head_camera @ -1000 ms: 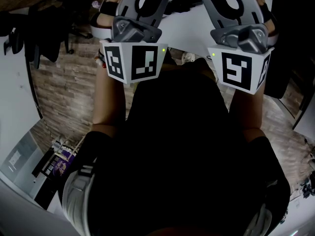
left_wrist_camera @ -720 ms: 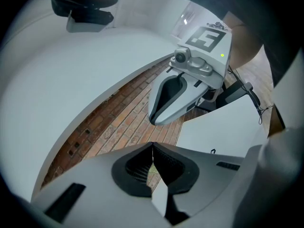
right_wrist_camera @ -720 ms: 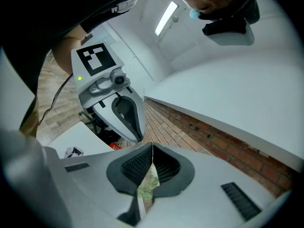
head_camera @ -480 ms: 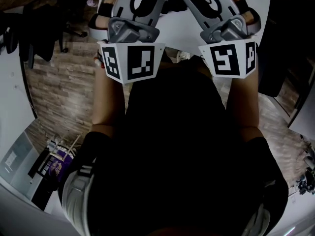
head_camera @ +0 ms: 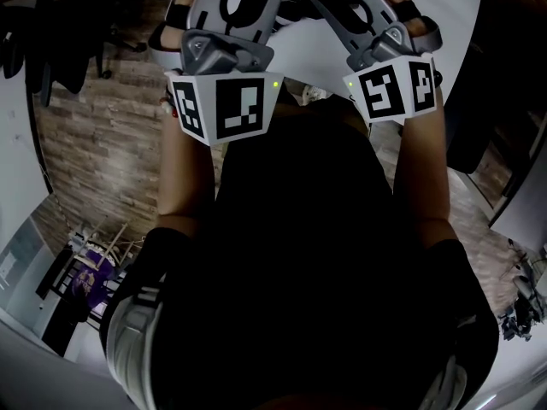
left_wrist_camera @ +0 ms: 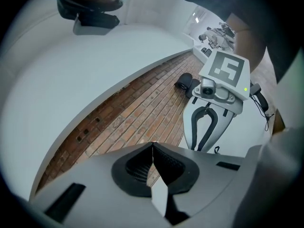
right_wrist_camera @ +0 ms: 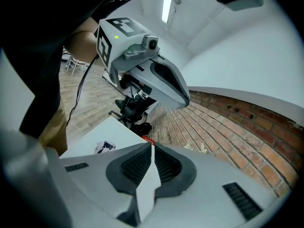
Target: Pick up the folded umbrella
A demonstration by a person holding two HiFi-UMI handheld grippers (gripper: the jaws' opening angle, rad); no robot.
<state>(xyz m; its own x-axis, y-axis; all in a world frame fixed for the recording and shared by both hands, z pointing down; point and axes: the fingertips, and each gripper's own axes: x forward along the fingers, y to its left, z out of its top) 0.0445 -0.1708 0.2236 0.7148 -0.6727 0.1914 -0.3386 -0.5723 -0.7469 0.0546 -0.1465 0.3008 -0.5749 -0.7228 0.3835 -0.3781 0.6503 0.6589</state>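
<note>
I see no folded umbrella that I can make out in any view. My left gripper (left_wrist_camera: 153, 145) is shut with nothing between its jaws, and it points over a brick-patterned floor. My right gripper (right_wrist_camera: 152, 146) is also shut and empty, above a white table corner (right_wrist_camera: 90, 139). In the head view both are held out in front of the person's black shirt, the left marker cube (head_camera: 224, 107) beside the right marker cube (head_camera: 393, 90). A dark shape (head_camera: 295, 7) shows between the two gripper bodies; I cannot tell what it is.
A white table (head_camera: 316, 54) lies beyond the grippers. A crumpled paper (right_wrist_camera: 105, 147) rests on its corner. A black office chair (right_wrist_camera: 133, 109) stands on the brick-patterned floor (head_camera: 102, 143). A curved white wall (left_wrist_camera: 71, 80) bounds the floor. Dark chairs (head_camera: 51, 41) stand at the left.
The right gripper has moved up the picture and turned; its cube looks smaller and shows two faces. The left gripper has shifted only slightly. Both stay shut.
</note>
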